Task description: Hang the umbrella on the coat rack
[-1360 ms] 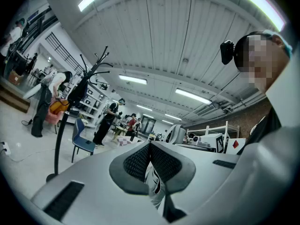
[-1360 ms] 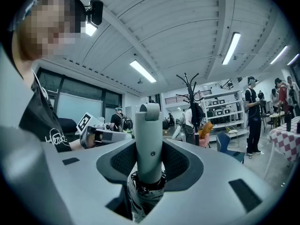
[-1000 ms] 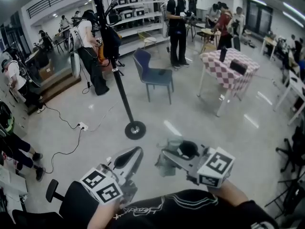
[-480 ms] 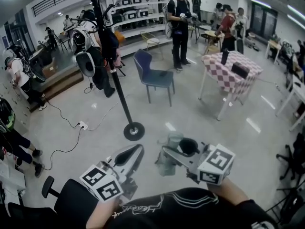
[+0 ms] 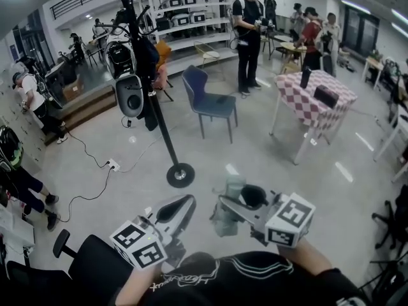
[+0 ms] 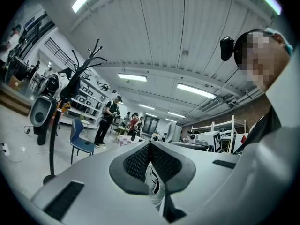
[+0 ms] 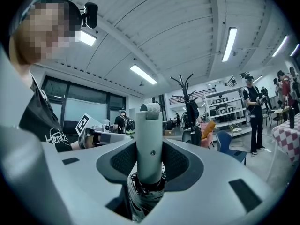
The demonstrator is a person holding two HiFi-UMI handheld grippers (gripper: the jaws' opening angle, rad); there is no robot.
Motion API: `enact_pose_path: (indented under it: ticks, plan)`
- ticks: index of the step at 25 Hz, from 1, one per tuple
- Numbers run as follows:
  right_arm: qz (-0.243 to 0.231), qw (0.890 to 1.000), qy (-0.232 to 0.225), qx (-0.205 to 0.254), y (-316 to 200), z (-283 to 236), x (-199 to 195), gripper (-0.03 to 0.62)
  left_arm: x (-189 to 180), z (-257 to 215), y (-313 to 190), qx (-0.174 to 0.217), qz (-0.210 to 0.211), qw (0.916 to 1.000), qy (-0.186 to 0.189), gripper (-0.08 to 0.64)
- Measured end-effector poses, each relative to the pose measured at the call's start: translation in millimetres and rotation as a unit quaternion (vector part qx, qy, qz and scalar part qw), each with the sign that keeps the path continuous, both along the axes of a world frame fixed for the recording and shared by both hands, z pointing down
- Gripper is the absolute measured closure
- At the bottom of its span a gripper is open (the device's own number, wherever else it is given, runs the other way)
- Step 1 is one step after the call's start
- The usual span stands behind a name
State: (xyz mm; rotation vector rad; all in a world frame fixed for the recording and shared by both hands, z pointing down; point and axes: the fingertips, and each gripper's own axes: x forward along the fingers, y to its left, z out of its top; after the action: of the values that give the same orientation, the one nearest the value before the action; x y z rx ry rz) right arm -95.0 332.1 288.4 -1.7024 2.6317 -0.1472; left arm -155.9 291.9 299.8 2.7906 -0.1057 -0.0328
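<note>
Both hands low near body, grippers level, pointing fwd. R gripper (image 5: 228, 204) clamped on folded umbrella (image 5: 233, 185) by its handle, umbrella upright. Only the right gripper view shows patterned canopy bunched under pads. L gripper (image 5: 182, 204) pads together; white scrap below them, unclear what. Coat rack (image 5: 162, 123) well ahead of umbrella.

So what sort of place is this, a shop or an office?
Probably a lab or test hall staged with home props: a lone coat rack and a checked-cloth table on an open floor, with shelves behind.
</note>
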Motion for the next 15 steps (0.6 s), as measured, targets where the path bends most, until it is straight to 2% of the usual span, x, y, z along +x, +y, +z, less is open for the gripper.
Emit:
enact_pose_path:
  ticks: [8, 15]
  plan:
    - [0.007, 1.0, -0.012, -0.014, -14, 11, 24, 0.43, 22, 9, -20, -0.019, 0.003, 0.9998, -0.002, 0.561]
    - [0.017, 0.999, -0.019, -0.028, -53, 25, 55, 0.43, 55, 22, -60, -0.037, 0.014, 0.9992, -0.008, 0.561]
